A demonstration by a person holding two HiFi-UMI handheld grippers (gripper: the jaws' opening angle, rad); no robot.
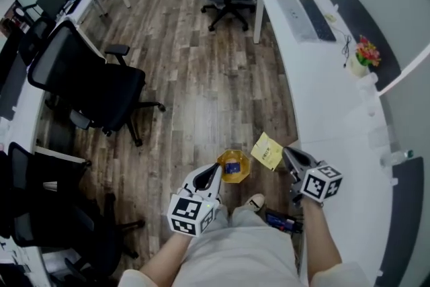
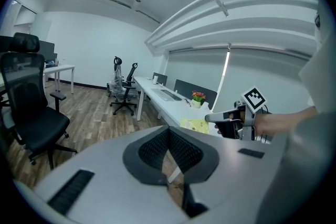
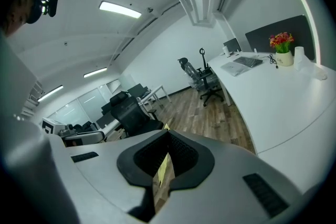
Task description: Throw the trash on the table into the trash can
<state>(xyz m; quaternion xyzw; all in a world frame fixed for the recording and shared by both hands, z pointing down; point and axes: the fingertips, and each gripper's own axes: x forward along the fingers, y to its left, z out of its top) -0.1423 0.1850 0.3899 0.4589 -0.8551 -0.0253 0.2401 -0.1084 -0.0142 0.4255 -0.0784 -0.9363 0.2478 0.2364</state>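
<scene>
The trash is judged mid-carry: an orange wrapper [image 1: 234, 167] is pinched in the closed left gripper [image 1: 216, 173], a yellow paper [image 1: 267, 150] in the closed right gripper [image 1: 287, 154], both over the floor [image 1: 195, 97] beside the table [image 1: 336, 117], and the unseen trash can must be found.

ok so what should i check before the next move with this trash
1. Right gripper jaws shut on yellow paper: ok.
2. Left gripper jaws shut on orange packet: ok, though only at its edge.
3. Trash can in sight: not ok, no view shows it.
4. Floor just ahead free: ok; nearest chair stands off to the left.
5. No trash left on table: cannot tell.
</scene>
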